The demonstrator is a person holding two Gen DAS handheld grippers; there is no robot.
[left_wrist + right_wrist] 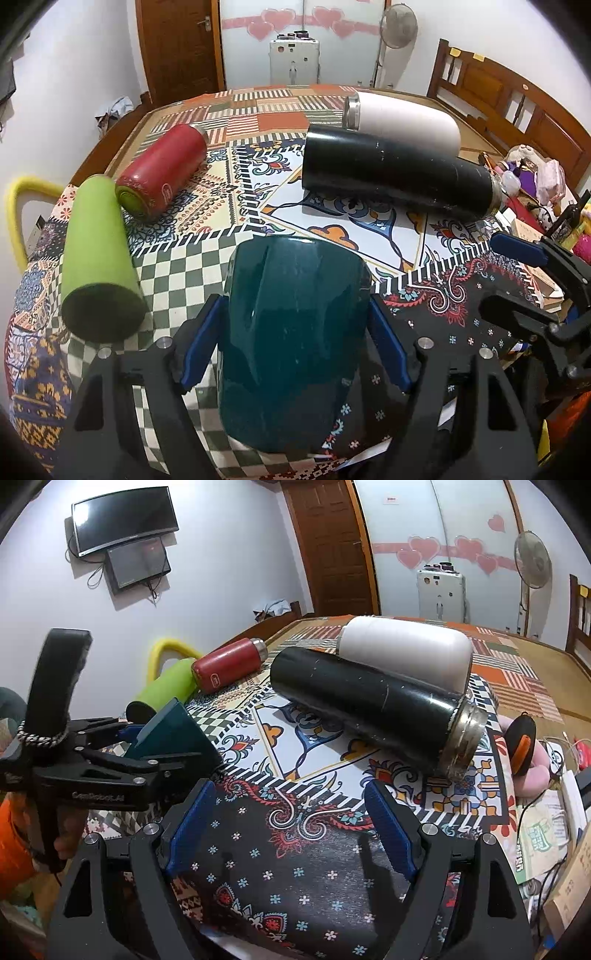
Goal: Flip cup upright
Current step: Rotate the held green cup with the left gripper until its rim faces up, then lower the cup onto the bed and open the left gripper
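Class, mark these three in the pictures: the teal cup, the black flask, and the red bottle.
Teal cup [295,332], left wrist view, middle of its side wall.
Black flask [365,701], right wrist view, middle of its body.
Red bottle [164,171], left wrist view, middle of its body.

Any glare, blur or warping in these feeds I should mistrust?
Left wrist: soft ceiling glare streaks the teal cup; fisheye bends the table edge. Right wrist: sharp overall, jaw shadows fall on the tablecloth; the door frame bows.

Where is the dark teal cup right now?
The glossy dark teal cup sits between the left tongs, low centre in the left wrist view, right of the lime green bottle.
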